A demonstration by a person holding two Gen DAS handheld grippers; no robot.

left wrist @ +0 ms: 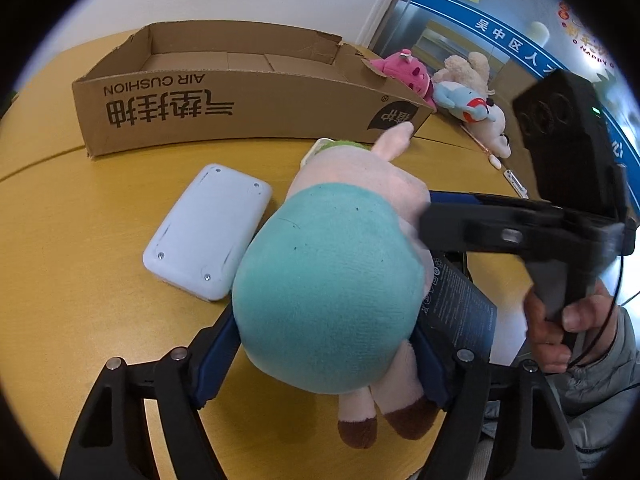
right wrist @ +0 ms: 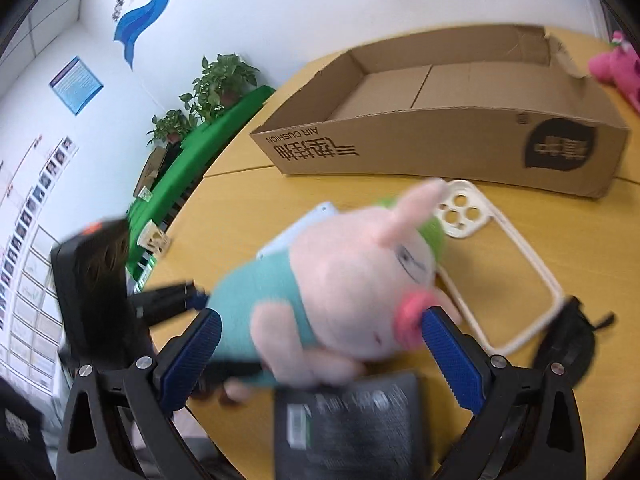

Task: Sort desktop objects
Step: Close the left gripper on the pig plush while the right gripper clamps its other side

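Looking down the left gripper (left wrist: pixel 324 320), I am seeing the plush pig (left wrist: pixel 332 280) sitting between its blue pads, teal body squeezed at both flanks, so I am reading this as a grip on the toy rather than an empty spread. Its jaws are standing fairly wide around that soft bulk. The pig's long axis is running from its brown feet at six o'clock, nearest me, to its pink ear at twelve o'clock, which is pointing almost straight at the cardboard box (left wrist: pixel 240 116). That box is lying at eleven to twelve o'clock from the toy, open side up, well apart across the yellow table (left wrist: pixel 80 248).

From the right wrist view, the right gripper (right wrist: pixel 320 344) is standing open with its pads either side of the pig's head; the one at three o'clock looks to be touching the pink snout, though blur is keeping me from being sure it is pressing. My left tool is carrying the load, I am judging.

A white device (left wrist: pixel 208 236) is lying at nine o'clock of the pig, and a clear phone case (right wrist: pixel 500 264) at two o'clock in the right view.
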